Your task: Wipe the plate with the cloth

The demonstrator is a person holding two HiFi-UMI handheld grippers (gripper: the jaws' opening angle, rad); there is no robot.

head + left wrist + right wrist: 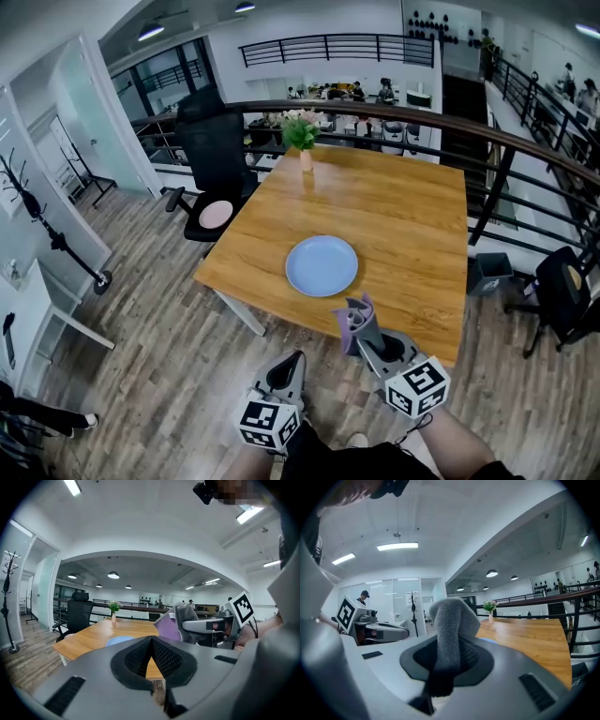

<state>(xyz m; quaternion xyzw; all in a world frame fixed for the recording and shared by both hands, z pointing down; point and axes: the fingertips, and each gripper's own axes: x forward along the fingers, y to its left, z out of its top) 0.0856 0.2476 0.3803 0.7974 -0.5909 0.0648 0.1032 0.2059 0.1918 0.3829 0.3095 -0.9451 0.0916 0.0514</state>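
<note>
A round pale-blue plate [322, 265] lies near the front edge of the wooden table [403, 225]; a sliver of the plate [119, 641] also shows in the left gripper view. My right gripper [367, 330] hovers over the table's front edge, just right of the plate, shut on a grey and purple cloth [355, 318]. The cloth [451, 630] stands bunched up between its jaws, and the same cloth [178, 623] appears from the left. My left gripper [289, 367] is shut and empty, in front of the table over the floor.
A vase of flowers [302, 136] stands at the table's far edge. A black office chair [211, 159] sits at the table's left corner. A dark railing [525, 178] runs behind and to the right. Another chair [562, 291] and a small bin [489, 273] stand right of the table.
</note>
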